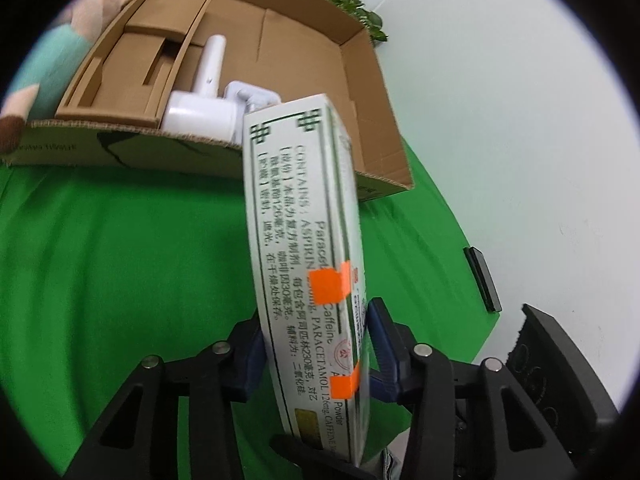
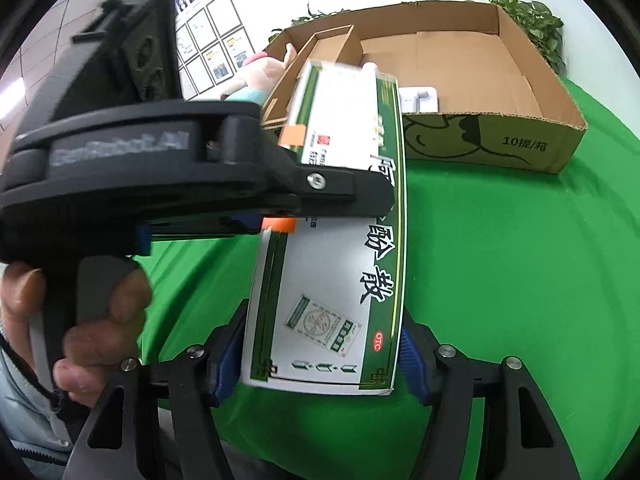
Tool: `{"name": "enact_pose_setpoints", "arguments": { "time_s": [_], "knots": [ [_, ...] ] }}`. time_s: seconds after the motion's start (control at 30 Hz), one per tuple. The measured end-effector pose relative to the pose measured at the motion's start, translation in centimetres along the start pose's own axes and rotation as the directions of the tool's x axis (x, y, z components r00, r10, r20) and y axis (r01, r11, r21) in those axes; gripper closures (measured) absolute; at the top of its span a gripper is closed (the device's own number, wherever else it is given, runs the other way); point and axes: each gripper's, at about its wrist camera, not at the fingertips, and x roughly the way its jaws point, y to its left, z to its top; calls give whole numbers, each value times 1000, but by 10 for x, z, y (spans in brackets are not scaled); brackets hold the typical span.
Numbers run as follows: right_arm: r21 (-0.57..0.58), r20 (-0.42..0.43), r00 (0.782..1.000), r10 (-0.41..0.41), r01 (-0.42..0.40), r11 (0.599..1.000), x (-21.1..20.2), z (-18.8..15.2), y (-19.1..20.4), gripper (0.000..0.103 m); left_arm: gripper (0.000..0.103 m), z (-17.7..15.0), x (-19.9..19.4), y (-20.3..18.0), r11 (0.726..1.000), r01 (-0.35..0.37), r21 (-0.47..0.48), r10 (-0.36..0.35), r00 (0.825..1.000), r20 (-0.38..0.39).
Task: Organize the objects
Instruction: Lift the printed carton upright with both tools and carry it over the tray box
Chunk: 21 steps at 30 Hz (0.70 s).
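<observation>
Fingers (image 1: 256, 356) of both grippers clamp medicine box (image 1: 304, 240) above green cloth (image 1: 120, 260); white wall (image 1: 520, 120).

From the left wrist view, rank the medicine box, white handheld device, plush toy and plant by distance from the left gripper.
1. Medicine box: between the jaws of the left gripper.
2. White handheld device: inside the cardboard box, ahead.
3. Plush toy: beyond the box's far left side.
4. Plant: behind the box, by the wall.

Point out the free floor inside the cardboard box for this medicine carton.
Inside the cardboard box, the right half is bare, between the right wall and the white device. The left side is crowded by the brown cardboard insert; the plush toy sits outside.
</observation>
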Motion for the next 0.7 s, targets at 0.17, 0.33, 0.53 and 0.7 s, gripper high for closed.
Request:
{"name": "enact_pose_setpoints", "arguments": {
  "time_s": [0.17, 0.33, 0.53, 0.7],
  "knots": [
    [2, 29, 1000, 0, 0, 1000, -5, 7, 1, 41, 61, 6, -13, -12, 999, -9, 52, 8, 1000, 24],
    [-9, 63, 998, -11, 12, 1000, -11, 17, 2, 41, 62, 17, -22, -18, 997, -1, 74, -2, 999, 42],
    [4, 102, 995, -9, 9, 1000, -17, 31, 1, 41, 62, 35, -26, -29, 993, -14, 114, 9, 999, 49],
    [3, 133, 991, -6, 5, 1000, -24, 48, 1, 41, 62, 51, -33, -41, 988, -29, 150, 17, 997, 78]
  ]
}}
